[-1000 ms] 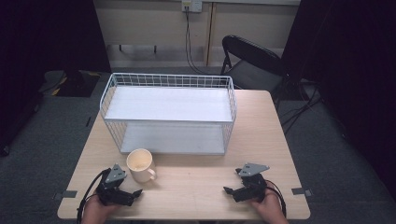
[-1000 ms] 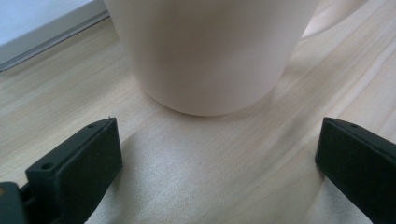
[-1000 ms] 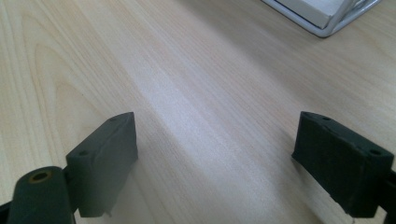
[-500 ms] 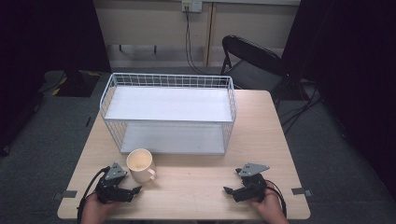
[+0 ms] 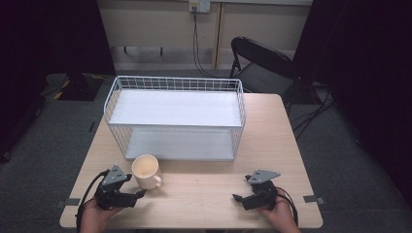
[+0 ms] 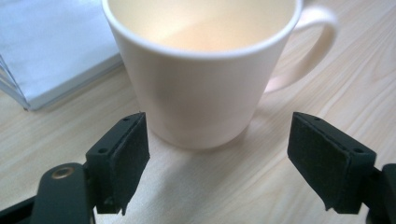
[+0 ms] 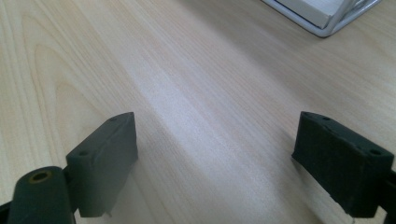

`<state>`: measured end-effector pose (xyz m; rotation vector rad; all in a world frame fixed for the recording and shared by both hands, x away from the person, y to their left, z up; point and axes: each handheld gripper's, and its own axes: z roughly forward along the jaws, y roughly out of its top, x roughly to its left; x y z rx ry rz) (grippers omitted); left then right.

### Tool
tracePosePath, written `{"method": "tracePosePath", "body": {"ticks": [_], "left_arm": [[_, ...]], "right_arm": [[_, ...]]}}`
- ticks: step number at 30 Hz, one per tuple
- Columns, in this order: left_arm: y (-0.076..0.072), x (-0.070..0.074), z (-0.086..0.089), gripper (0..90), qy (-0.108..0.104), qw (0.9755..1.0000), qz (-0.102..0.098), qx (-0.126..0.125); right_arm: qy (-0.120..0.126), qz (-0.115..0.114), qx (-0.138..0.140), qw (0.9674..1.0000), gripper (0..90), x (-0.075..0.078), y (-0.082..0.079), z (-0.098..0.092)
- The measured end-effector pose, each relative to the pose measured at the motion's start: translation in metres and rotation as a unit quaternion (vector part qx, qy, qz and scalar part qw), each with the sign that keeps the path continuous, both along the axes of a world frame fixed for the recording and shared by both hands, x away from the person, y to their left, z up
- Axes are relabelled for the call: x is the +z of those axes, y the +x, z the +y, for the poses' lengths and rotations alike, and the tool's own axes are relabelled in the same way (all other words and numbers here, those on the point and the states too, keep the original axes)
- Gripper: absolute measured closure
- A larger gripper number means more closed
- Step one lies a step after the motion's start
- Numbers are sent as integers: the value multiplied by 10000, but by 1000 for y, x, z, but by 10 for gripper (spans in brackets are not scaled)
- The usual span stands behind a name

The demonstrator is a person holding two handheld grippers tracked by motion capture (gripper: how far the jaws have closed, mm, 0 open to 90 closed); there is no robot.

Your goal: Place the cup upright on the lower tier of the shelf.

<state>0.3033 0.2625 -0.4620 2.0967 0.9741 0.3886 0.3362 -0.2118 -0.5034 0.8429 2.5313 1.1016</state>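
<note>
Risk: mug tip or skid on left grasp

Mug (image 5: pixel 146 171) sits upright on the bench (image 5: pixel 204 194) near its front-left corner, just in front of the wire rack (image 5: pixel 175 119), handle toward the front-right. Left gripper (image 5: pixel 138 194) is just beside it, jaws wide apart and just been closing a little, nothing between the pads yet; the mug base is ahead of them in the left gripper view (image 6: pixel 205 93). Right gripper (image 5: pixel 236 198) hangs spread with nothing in it over bare bench near the front-right corner

Failure modes as I see them:
- jaw span barely exceeds the body, so an off-centre approach means one pad hits first and shoves the mug toward the rack
- tapered glazed wall: a low pinch could squeeze it up and out
- right pad may catch the handle and twist the mug
- lift too fast and the rim clips the rack's lower wire
</note>
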Motion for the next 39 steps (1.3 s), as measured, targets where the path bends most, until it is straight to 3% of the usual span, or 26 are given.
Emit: {"method": "tracePosePath", "body": {"ticks": [8,11,17,21,27,33,39], "left_arm": [[-1,11,4,215,-44,10000,7,22],[-3,18,4,216,-149,9999,17,16],[-4,26,8,213,-311,9994,-77,87],[-5,31,9,214,-262,9995,-148,104],[-7,41,13,216,-401,9987,-249,178],[-7,54,19,220,-575,9966,-400,423],[3,50,16,264,-573,9952,-457,648]], "right_arm": [[0,-4,2,10000,127,0,0,0],[-2,-4,1,10000,127,0,0,0],[1,2,-2,10000,128,0,0,0],[7,0,-1,10000,128,0,0,0],[1,1,-2,10000,128,0,0,0],[6,0,0,10000,128,0,0,0],[7,0,-2,10000,128,0,0,0]]}}
